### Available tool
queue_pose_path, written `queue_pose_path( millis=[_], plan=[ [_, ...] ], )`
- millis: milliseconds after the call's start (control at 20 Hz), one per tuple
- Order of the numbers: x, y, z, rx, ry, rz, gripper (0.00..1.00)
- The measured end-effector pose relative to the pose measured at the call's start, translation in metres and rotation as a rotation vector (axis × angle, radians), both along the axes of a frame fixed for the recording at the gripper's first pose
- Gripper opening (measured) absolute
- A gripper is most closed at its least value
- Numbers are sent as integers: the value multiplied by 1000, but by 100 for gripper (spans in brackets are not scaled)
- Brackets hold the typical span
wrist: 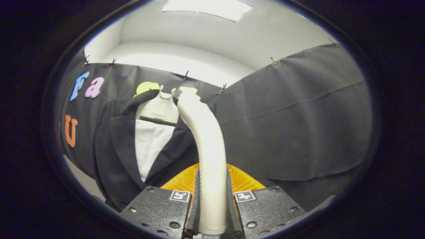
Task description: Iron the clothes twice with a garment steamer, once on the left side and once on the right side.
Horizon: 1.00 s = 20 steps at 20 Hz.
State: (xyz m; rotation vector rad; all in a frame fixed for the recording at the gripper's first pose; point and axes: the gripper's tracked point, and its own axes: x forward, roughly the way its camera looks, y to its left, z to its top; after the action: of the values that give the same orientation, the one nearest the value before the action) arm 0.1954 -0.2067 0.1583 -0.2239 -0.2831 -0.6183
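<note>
My gripper is shut on the white handle of the garment steamer, which rises between the fingers and curves toward the clothes. Its head reaches the top right of a dark jacket that hangs over a white shirt on a pale hanger form. The steamer head sits by the jacket's right lapel and collar; whether it touches the cloth is unclear.
The booth's black cloth wall hangs behind and to the right of the jacket. Above it are a white wall and a bright ceiling light. A pale floor strip shows below the jacket's left side.
</note>
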Motion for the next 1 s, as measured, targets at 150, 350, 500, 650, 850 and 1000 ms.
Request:
queue_pose_path(
  millis=[150, 350, 500, 650, 850, 1000],
  plan=[
    [16, -18, 25, -39, -26, -22, 35],
    [42, -29, 25, -42, -22, -4, 35],
    [55, -35, 1, -25, 25, 1, 35],
    [57, -34, -19, -32, 50, 5, 35],
    [57, -35, -39, -57, 72, -7, 35],
    [55, -34, -63, -41, 114, -5, 35]
  ],
)
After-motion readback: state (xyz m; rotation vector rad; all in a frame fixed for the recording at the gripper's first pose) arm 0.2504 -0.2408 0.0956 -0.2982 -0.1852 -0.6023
